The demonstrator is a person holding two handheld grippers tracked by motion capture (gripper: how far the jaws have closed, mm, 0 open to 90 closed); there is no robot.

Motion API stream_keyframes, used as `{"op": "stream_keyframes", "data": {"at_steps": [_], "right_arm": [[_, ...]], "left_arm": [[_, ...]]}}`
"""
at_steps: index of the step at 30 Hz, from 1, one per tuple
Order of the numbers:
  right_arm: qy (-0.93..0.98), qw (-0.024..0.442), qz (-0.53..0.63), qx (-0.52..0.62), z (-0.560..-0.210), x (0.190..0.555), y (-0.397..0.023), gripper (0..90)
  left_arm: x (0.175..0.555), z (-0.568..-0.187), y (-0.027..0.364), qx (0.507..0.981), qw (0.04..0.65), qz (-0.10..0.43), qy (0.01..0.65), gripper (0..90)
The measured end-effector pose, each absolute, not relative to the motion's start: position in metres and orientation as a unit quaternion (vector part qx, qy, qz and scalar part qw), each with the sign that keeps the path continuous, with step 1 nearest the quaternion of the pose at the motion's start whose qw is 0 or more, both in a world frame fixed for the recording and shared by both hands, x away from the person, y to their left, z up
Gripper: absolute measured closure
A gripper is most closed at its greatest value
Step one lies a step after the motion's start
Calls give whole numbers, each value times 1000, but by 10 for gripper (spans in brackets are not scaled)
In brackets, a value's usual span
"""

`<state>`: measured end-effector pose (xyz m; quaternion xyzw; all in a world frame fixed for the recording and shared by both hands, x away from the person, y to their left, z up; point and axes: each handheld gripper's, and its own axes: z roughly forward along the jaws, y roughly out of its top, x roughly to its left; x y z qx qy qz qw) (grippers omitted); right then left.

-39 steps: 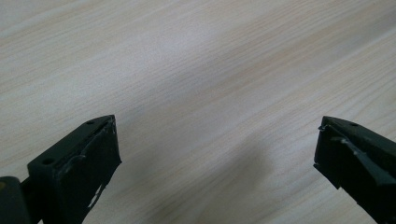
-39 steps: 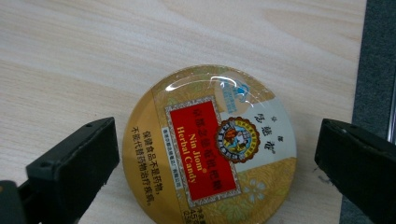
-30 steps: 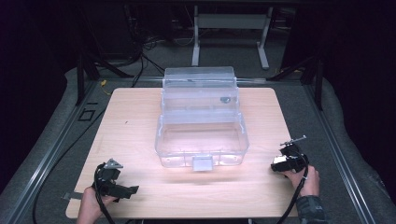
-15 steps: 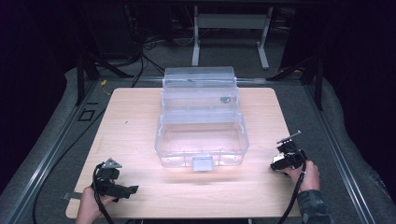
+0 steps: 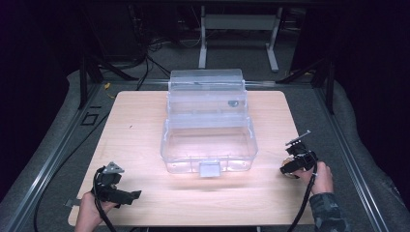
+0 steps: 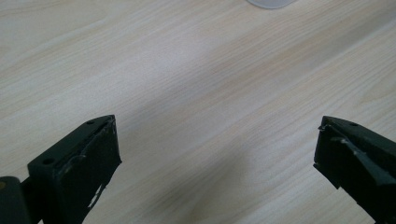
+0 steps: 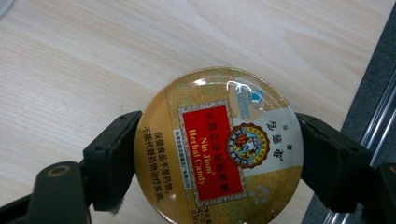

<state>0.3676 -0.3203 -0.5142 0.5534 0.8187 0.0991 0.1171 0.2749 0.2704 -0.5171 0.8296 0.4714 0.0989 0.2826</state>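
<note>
Right gripper (image 7: 219, 154) clamps the tin (image 7: 218, 145) (box (image 5: 209, 140) lies to its left); left gripper (image 6: 215, 154) open, empty

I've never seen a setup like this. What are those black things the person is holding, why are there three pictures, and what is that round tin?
There is no robot here: a person sits at a wooden table and holds a hand tool with two black jaws in each hand. The high view looks down from above. In it the left gripper is near the bottom left and the right gripper at the right edge. Each of the other two pictures comes from a small camera riding on one gripper, looking along its jaws. In the middle of the table stands a clear plastic box with its lid open. The left gripper view shows jaws wide apart over bare wood, holding nothing. The right gripper view shows jaws closed on a round candy tin labelled Nin Jiom Herbal Candy.
</note>
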Motion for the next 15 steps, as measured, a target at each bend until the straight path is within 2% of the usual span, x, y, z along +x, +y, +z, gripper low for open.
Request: {"op": "stream_keyframes", "data": {"at_steps": [15], "right_arm": [[841, 112, 100, 520, -472, 369, -314, 202]], "left_arm": [[277, -514, 271, 834, 274, 104, 467, 2]]}}
